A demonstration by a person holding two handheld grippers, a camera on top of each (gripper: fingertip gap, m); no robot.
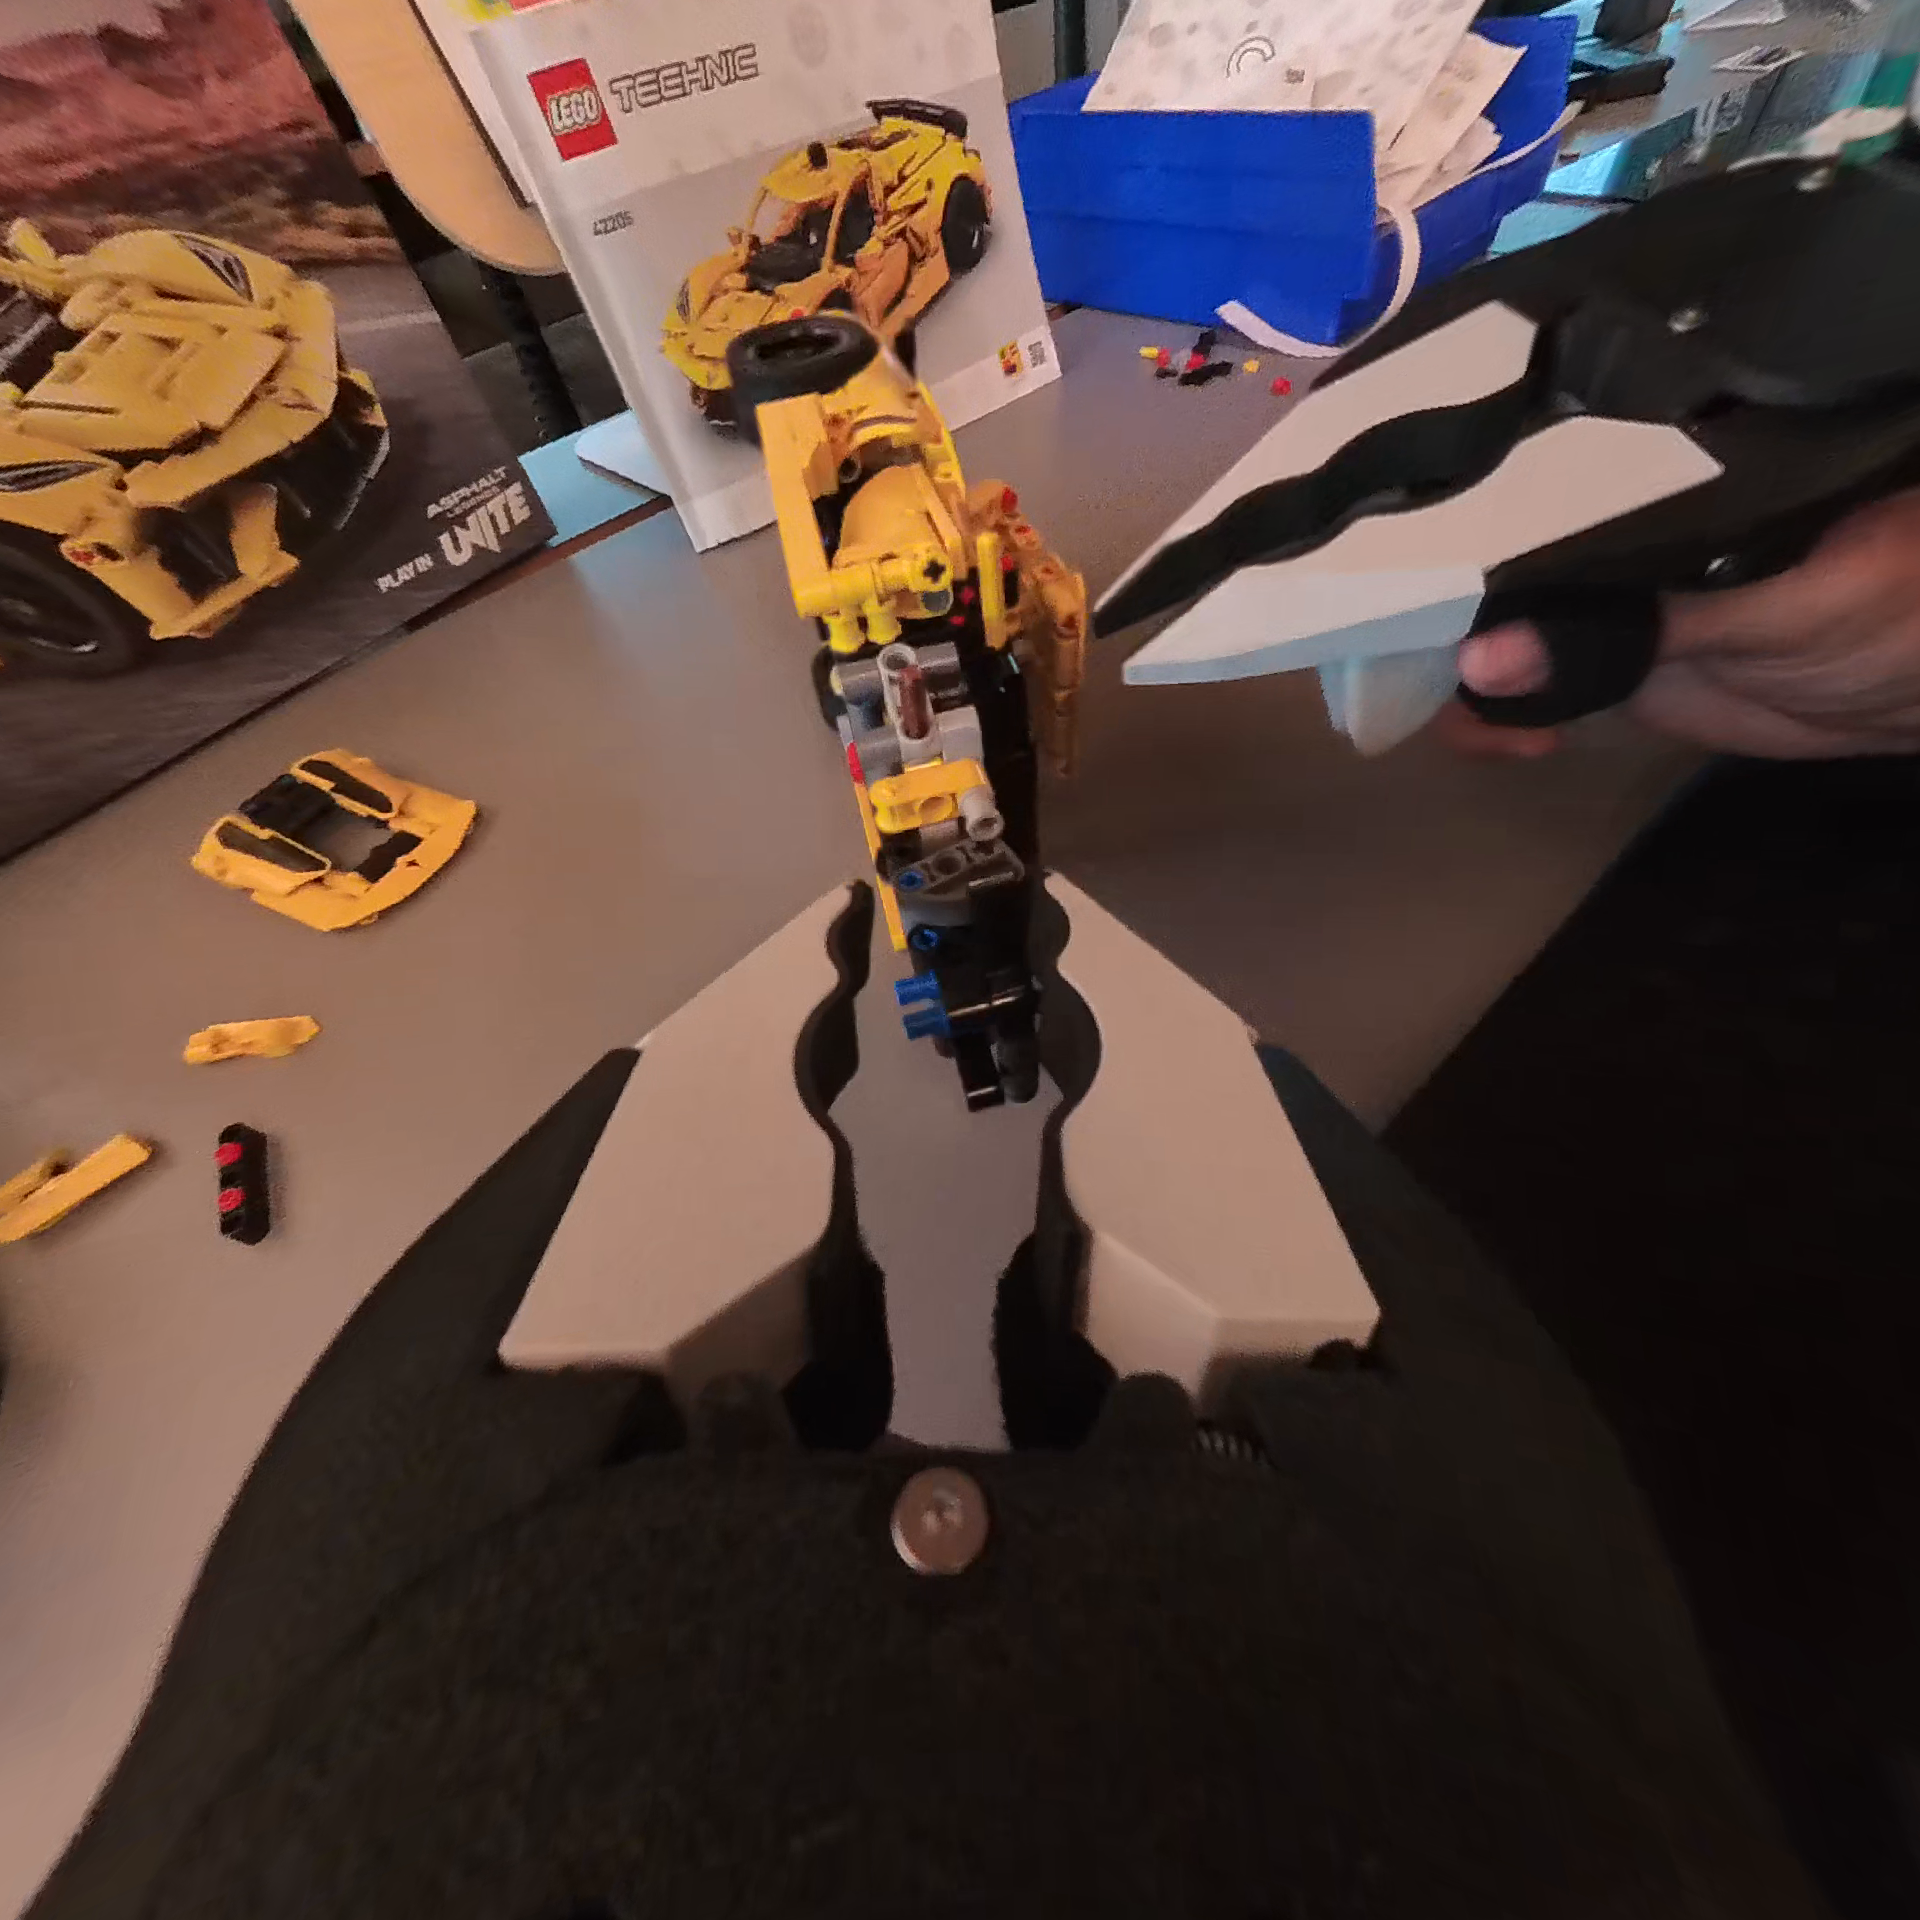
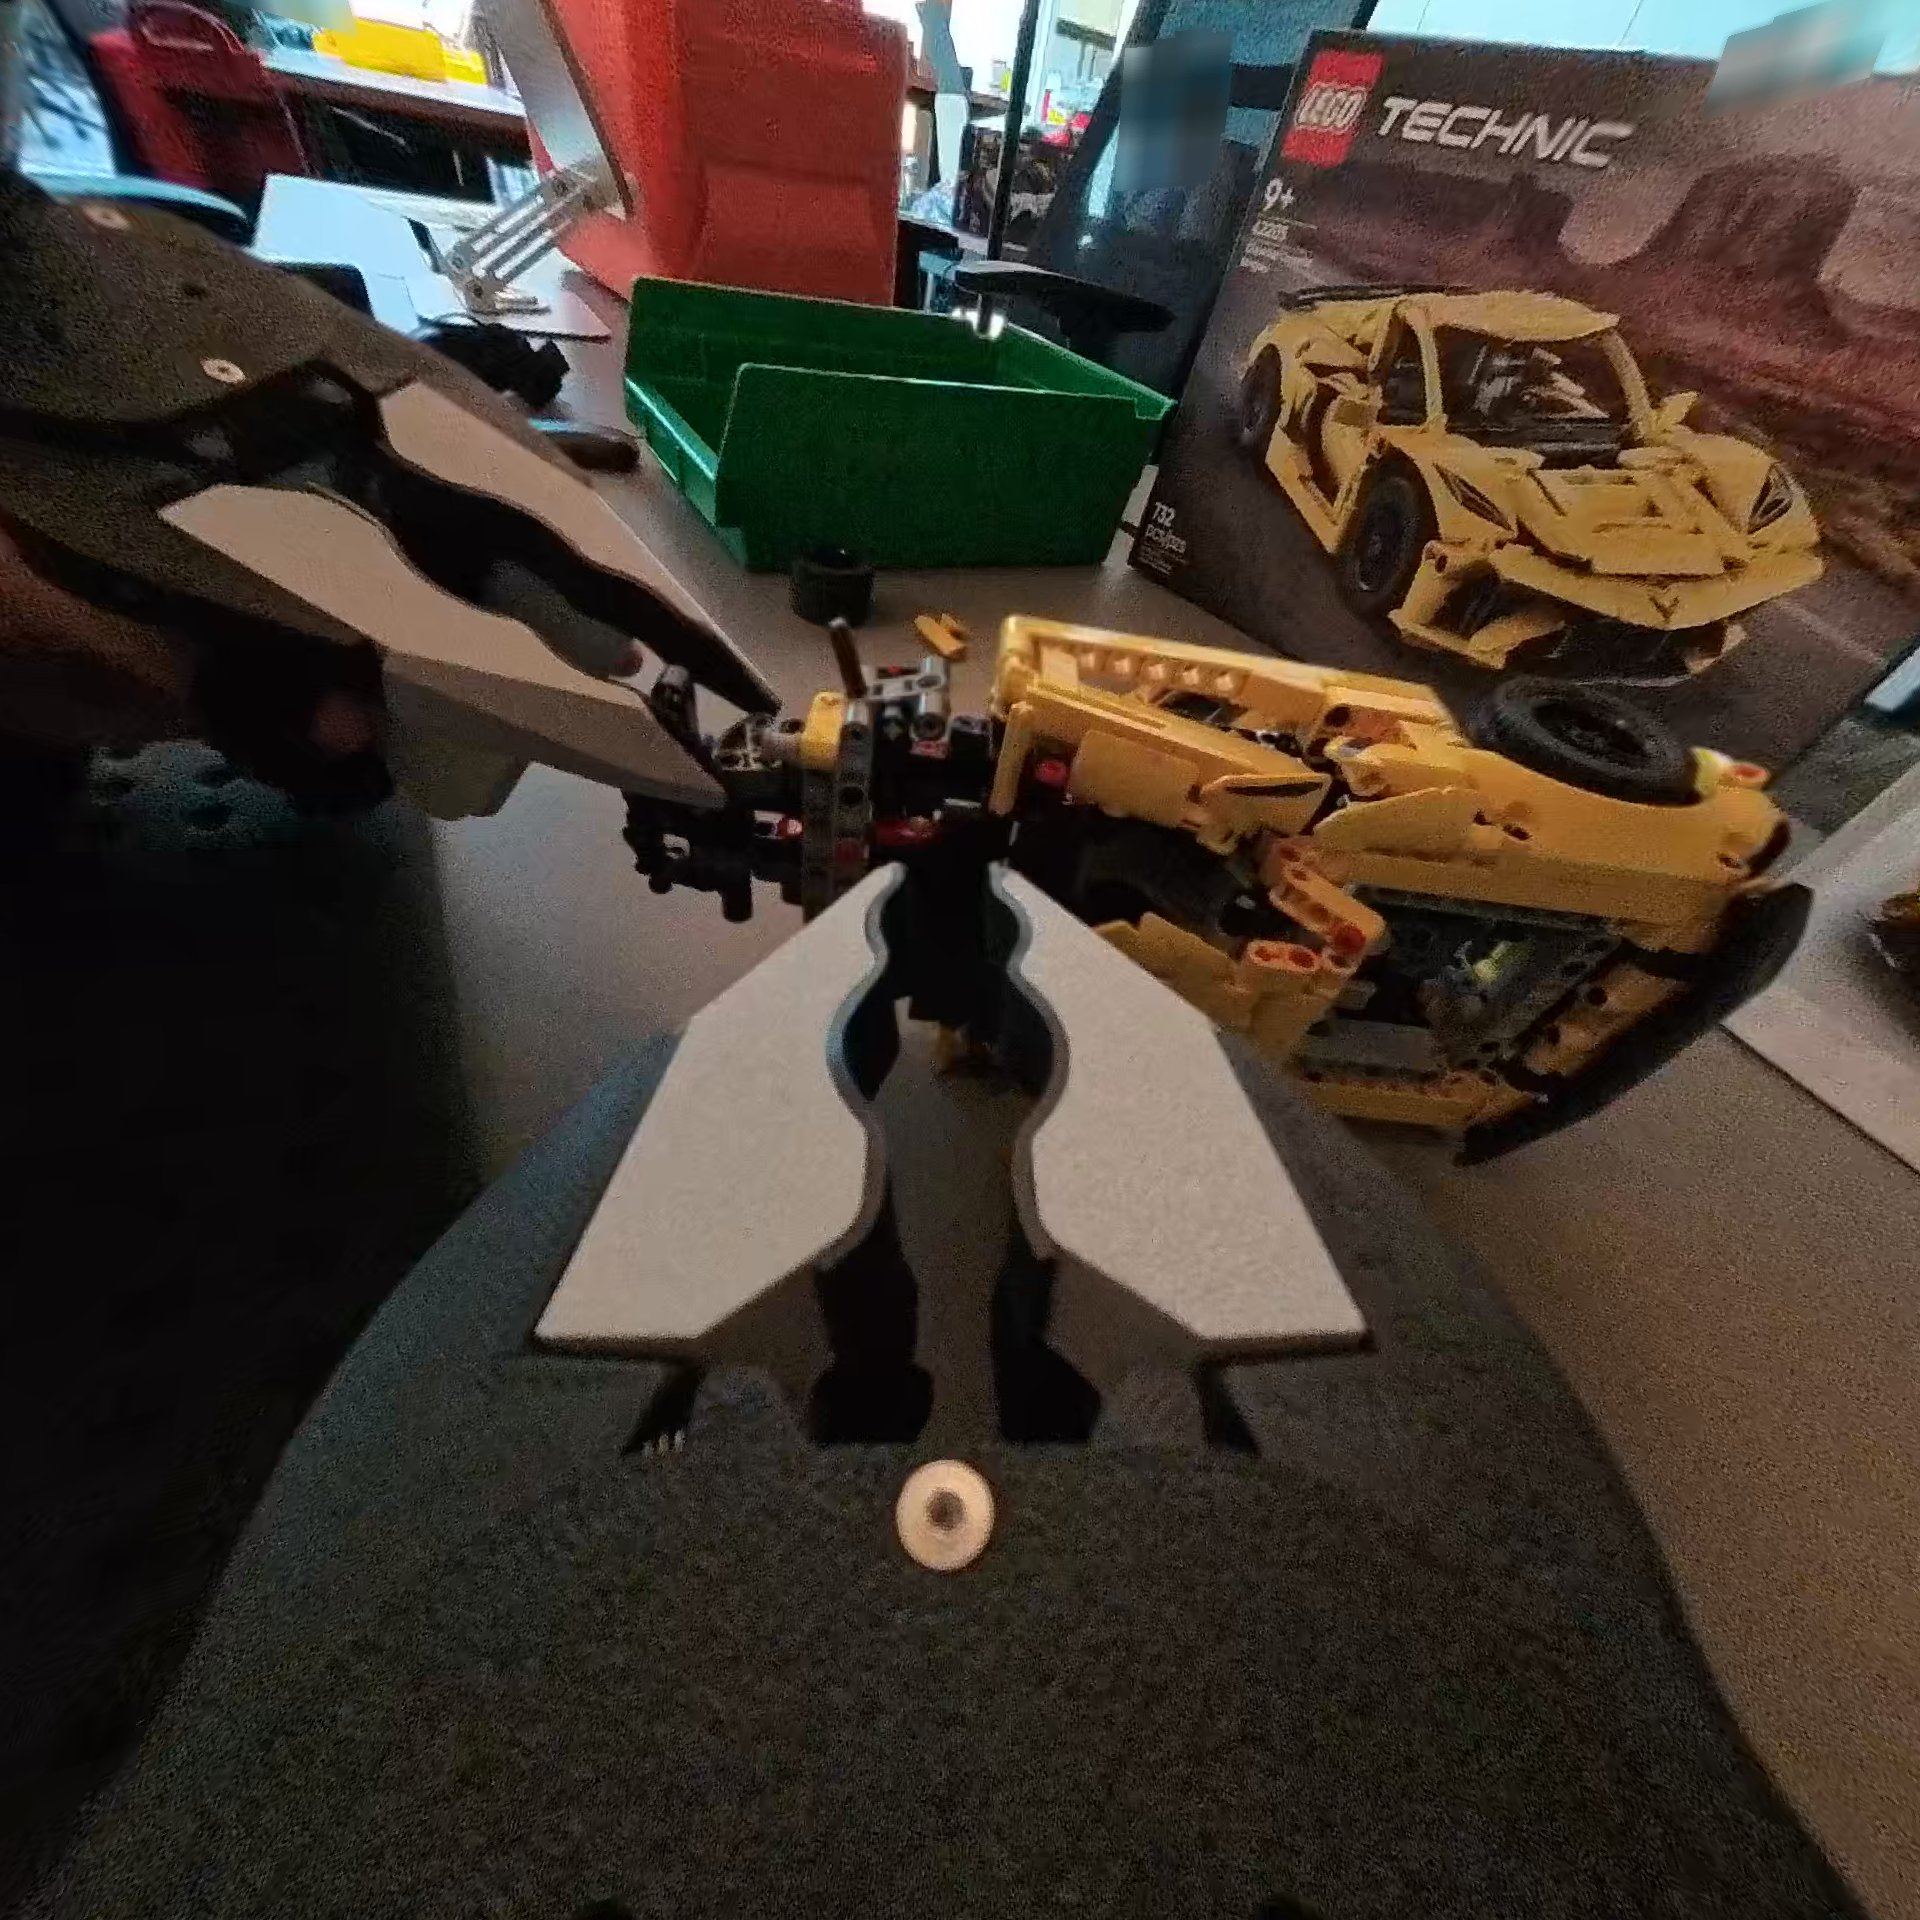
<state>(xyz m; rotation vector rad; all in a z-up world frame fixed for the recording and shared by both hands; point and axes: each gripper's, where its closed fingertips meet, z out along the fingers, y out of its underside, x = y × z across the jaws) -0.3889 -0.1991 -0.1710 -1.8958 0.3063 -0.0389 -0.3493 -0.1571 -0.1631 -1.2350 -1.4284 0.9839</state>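
Observation:
A yellow and black brick-built model car [image 1: 883, 499] is held off the grey table [image 1: 623, 727], turned on its side. My left gripper [image 1: 956, 894] is shut on its black and blue rear end. In the right wrist view the car [image 2: 1351, 831] stretches to the right, with one tyre [image 2: 1590, 738] on top, and the left gripper [image 2: 743, 748] clamps its left end. My right gripper [image 2: 945, 883] has its jaws narrowly apart at the car's black middle section. Whether it grips is unclear. It also shows in the left wrist view [image 1: 1112, 644], just right of the car.
On the table lie a yellow bonnet panel [image 1: 332, 842], small yellow pieces [image 1: 249, 1039], a black bar with red pins [image 1: 242, 1184] and a loose tyre [image 2: 831, 587]. A booklet [image 1: 790, 260], the set's box [image 2: 1558, 416], a blue bin [image 1: 1195, 208] and a green bin [image 2: 883, 457] stand behind.

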